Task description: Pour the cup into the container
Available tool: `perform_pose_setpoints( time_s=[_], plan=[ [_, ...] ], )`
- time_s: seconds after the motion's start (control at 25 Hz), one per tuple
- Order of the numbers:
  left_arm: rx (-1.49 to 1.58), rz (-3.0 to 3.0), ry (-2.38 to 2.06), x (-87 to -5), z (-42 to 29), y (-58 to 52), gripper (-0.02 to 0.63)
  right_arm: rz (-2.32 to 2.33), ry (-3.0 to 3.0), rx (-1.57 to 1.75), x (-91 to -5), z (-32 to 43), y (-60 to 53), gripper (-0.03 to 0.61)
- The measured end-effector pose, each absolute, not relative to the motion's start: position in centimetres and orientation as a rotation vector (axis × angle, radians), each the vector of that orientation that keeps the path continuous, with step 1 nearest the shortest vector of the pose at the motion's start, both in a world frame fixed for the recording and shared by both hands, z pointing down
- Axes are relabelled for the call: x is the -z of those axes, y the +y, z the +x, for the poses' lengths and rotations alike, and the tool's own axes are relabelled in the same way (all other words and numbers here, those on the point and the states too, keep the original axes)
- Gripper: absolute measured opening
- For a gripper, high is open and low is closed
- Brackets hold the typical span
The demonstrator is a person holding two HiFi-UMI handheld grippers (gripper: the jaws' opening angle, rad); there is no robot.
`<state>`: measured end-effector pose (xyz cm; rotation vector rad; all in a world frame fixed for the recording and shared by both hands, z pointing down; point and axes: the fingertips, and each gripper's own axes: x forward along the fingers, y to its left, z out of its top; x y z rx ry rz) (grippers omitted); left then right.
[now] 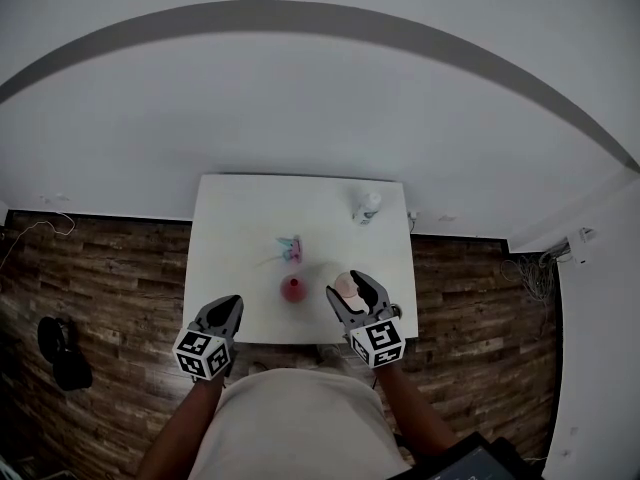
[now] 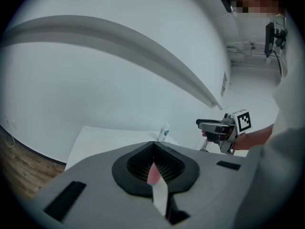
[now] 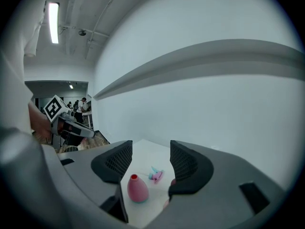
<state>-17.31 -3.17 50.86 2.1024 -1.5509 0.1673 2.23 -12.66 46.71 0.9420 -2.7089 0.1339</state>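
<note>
the right tongs (image 3: 150,162) stand apart at the table's (image 1: 240,218) near edge, with the cup (image 1: 344,285) low beside one jaw and not yet pinched. if they clamp off-centre, it could skid or tip and spill early. the pink container (image 1: 292,288), just beside the cup toward the middle of that edge, has a narrow mouth, so a quick pour may miss. the left tongs (image 1: 228,304) are closed on nothing by the near left corner, so nothing steadies it.

Small white square table (image 1: 230,228) on dark wood-plank floor (image 1: 110,278), against plain white wall (image 1: 300,98); ceiling strip light (image 3: 53,23) lit.
</note>
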Motion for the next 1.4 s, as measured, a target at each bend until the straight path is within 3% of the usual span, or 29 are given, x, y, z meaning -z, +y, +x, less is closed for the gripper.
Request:
perform_pose_setpoints(
  time_s=[0.36,1.4],
  plan=[
    [-0.211,2.07,-1.581,-51.1,-17.1,-3.6,0.011,0.99,-2.689,-0.164,-47.4,4.5,-13.9,0.245],
    [-0.207,2.139,-1.491,-51.7,-20.0,-1.4,0.011,1.005,-2.65,-0.133,-47.9,-0.4,-10.7,0.224]
  ],
)
